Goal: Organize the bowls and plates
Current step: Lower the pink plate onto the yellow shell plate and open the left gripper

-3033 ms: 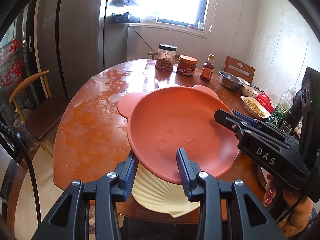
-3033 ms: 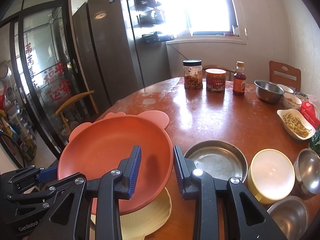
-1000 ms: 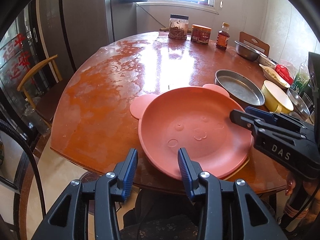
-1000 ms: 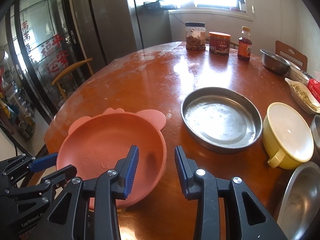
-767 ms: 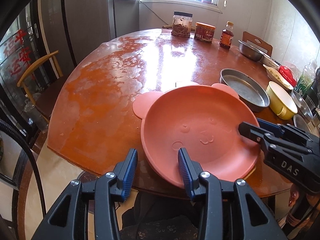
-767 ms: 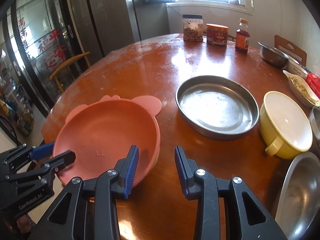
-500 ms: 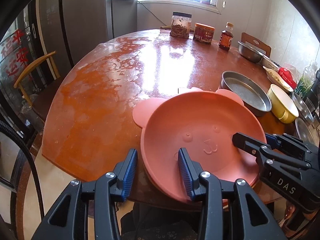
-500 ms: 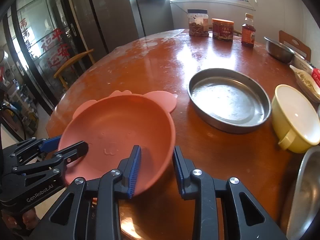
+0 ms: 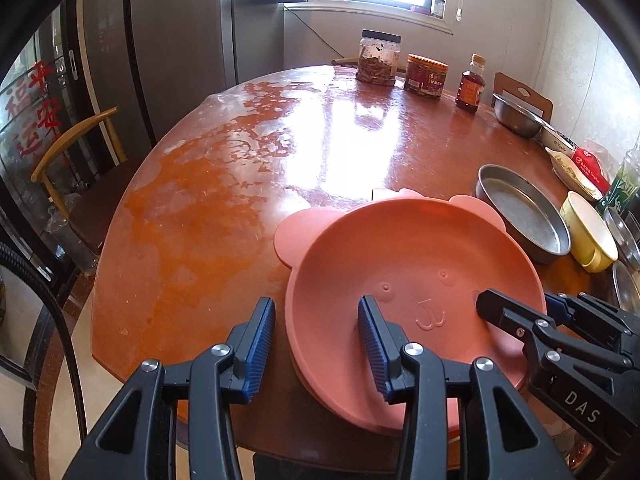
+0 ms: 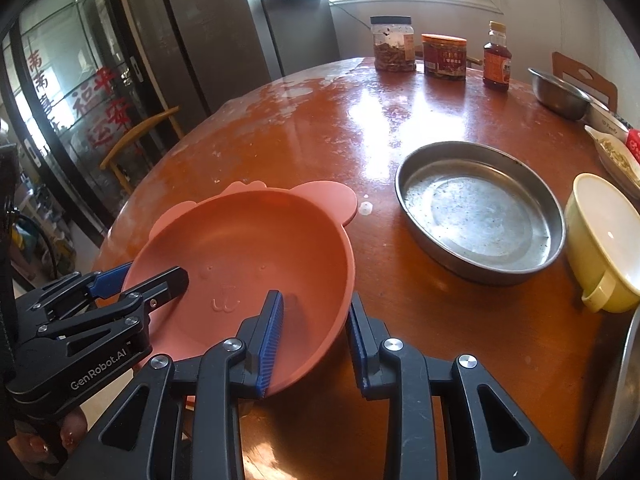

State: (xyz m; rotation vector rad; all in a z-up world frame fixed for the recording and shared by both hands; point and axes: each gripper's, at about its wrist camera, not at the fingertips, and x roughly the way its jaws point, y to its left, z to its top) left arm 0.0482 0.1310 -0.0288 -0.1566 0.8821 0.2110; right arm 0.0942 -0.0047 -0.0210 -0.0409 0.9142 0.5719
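Note:
A salmon-pink bear-shaped plate with two round ears hangs tilted over the near edge of the round wooden table. My left gripper is open and straddles the plate's near-left rim, one finger inside, one outside. My right gripper is open and straddles the plate's near-right rim the same way. Each gripper shows in the other's view, the right, the left. Whether either pad touches the rim is unclear.
A round steel pan sits right of the plate, and a yellow cup-bowl beyond it. Steel bowls line the right edge. Two jars and a sauce bottle stand at the far side. A wooden chair stands left.
The pink plate has come off the cream shell plate and moved toward the table's near edge, and is now tilted. Both grippers stayed wide around its rim. The cream plate is out of view.

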